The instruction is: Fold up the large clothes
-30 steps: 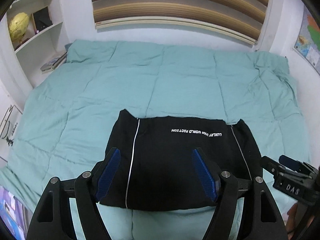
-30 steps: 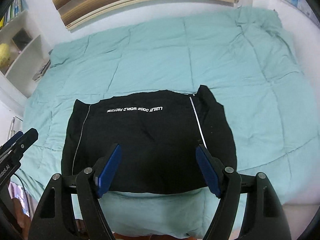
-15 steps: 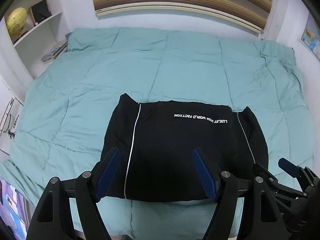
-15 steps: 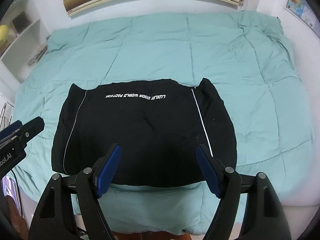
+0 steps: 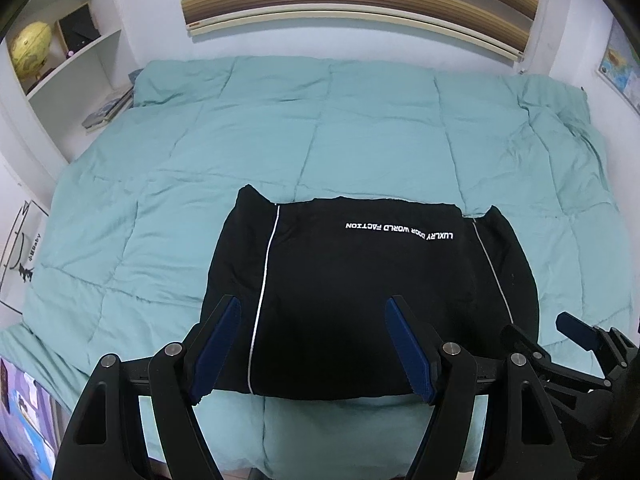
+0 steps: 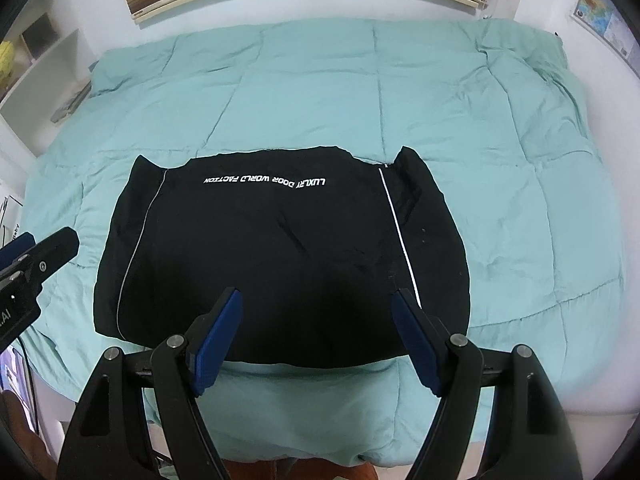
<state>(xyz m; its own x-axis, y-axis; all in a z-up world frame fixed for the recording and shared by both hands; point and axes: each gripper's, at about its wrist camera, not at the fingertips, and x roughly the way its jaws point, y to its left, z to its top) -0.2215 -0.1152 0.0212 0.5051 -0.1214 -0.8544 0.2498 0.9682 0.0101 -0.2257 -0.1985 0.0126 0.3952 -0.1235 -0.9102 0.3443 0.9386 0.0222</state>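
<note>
A black garment [image 5: 360, 300] with white piping and a line of white lettering lies folded flat near the front edge of a teal quilt [image 5: 320, 128]; it shows too in the right wrist view as the black garment [image 6: 280, 248]. My left gripper [image 5: 314, 304] hangs open above the garment's near left part, nothing between its blue pads. My right gripper [image 6: 318, 298] is open above the near right part, also holding nothing. The right gripper's tip [image 5: 576, 332] shows at the left view's right edge, and the left gripper's tip [image 6: 44, 248] at the right view's left edge.
The teal quilt [image 6: 480, 120] covers the whole bed up to the far wall, under a striped blind [image 5: 360, 0]. White shelves [image 5: 72, 64] with a yellow globe [image 5: 30, 52] and books stand at the far left. A map [image 5: 624, 72] hangs on the right wall.
Both views have shifted a little: the garment now sits slightly further up and more fully in frame. Both grippers stay open and the garment has not moved on the quilt.
</note>
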